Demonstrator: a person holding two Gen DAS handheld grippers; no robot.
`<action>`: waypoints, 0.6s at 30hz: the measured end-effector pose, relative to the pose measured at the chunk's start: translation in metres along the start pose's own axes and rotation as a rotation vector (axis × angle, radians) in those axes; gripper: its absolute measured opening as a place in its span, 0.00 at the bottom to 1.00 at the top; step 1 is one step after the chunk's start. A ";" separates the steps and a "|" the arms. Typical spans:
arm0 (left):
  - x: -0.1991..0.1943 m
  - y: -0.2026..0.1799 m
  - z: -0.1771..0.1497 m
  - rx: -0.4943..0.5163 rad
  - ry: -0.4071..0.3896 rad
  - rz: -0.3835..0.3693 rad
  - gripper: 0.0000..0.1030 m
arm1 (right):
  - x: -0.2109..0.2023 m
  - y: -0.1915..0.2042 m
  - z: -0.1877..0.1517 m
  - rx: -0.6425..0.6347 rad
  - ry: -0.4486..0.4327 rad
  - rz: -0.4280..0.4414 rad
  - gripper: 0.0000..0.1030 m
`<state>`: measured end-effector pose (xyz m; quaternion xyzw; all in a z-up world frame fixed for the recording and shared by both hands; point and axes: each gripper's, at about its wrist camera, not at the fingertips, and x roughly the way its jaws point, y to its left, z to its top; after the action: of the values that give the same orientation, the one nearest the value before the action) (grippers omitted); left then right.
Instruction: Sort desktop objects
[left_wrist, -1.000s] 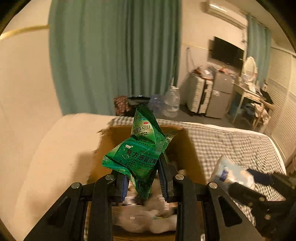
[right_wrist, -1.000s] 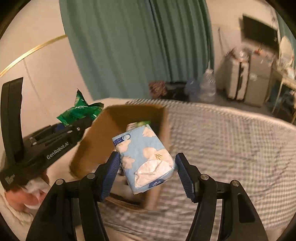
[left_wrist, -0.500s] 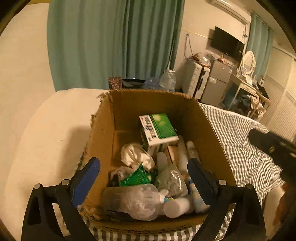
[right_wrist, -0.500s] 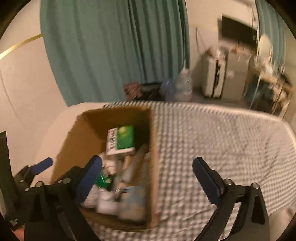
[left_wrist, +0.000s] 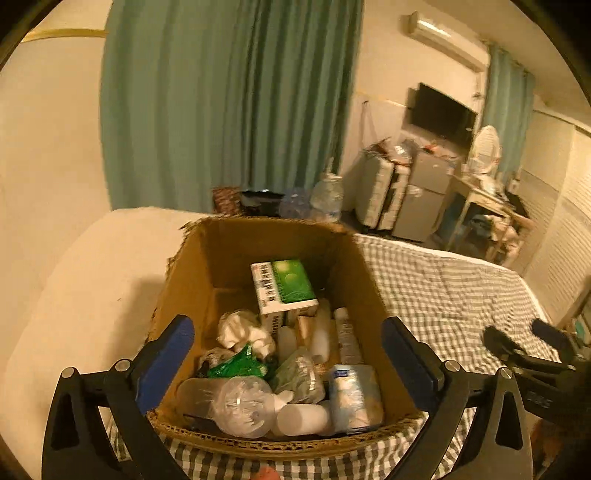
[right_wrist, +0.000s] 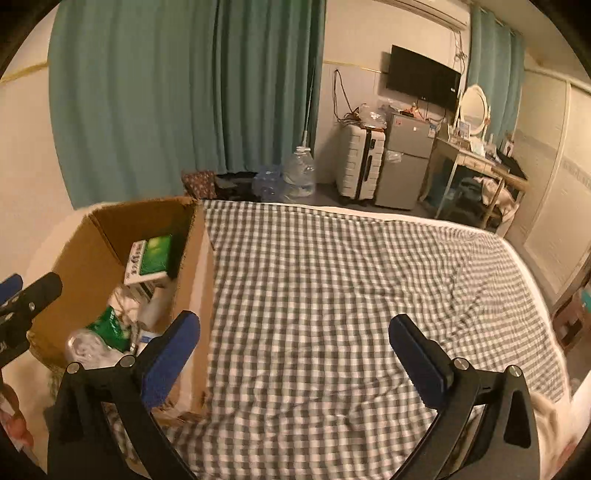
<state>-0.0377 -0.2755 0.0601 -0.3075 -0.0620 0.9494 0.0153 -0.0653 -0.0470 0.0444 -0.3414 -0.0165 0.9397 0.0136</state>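
cardboard box (left_wrist: 258, 439) is shown heaped with items. both grippers (left_wrist: 286, 354) (right_wrist: 293, 349) are spread wide, nothing held. spillage is risked if more is piled on.

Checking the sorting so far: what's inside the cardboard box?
Inside the cardboard box: a green-and-white carton, crumpled tissue, green sachet, clear plastic bottles, tissue pack. Anything beneath them is covered.
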 end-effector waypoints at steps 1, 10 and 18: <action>0.000 0.000 0.001 0.000 -0.004 0.000 1.00 | 0.000 0.000 -0.001 0.007 -0.005 0.002 1.00; 0.006 -0.010 -0.003 0.057 -0.004 0.041 1.00 | 0.011 0.011 -0.006 -0.023 0.017 -0.004 1.00; 0.013 -0.021 -0.008 0.120 0.006 0.044 1.00 | 0.019 -0.010 -0.007 0.093 0.076 -0.012 1.00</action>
<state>-0.0433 -0.2527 0.0489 -0.3103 0.0016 0.9506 0.0131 -0.0746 -0.0363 0.0271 -0.3757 0.0258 0.9257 0.0359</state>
